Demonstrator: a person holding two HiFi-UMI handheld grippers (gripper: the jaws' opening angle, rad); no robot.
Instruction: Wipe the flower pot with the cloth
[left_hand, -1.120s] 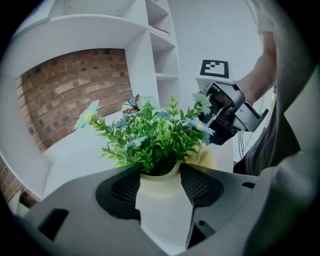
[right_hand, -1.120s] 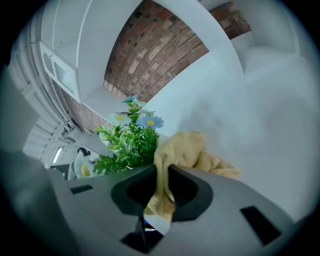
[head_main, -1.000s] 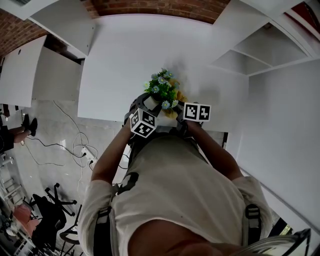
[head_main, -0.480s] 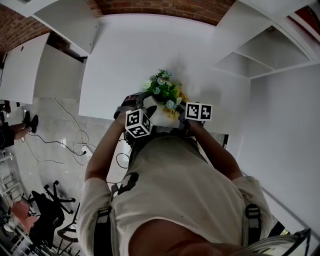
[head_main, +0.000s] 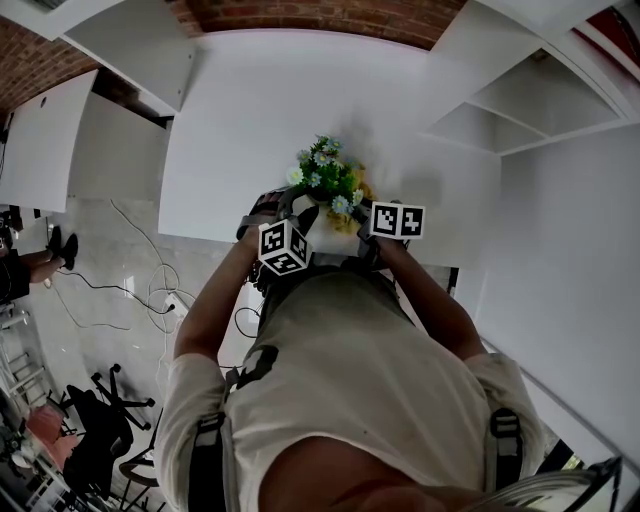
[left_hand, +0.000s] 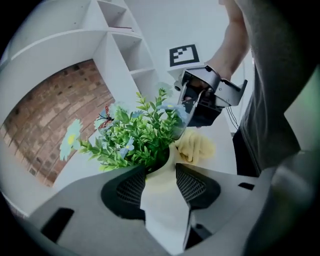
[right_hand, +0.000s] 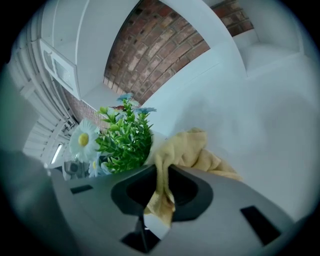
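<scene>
Yellow cloth (right_hand: 192, 150) beside flower pot (left_hand: 161, 197), white table (head_main: 250, 120)

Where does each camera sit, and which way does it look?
Head view: on the person's head, looking steeply down at the flower pot on the table; chest and arms show.
Left gripper view: on the left gripper, looking along jaws that have just been closing round the pot; an arm and the right gripper show.
Right gripper view: on the right gripper, looking along jaws shut on the cloth; no body shows.
All share the flowers.
</scene>
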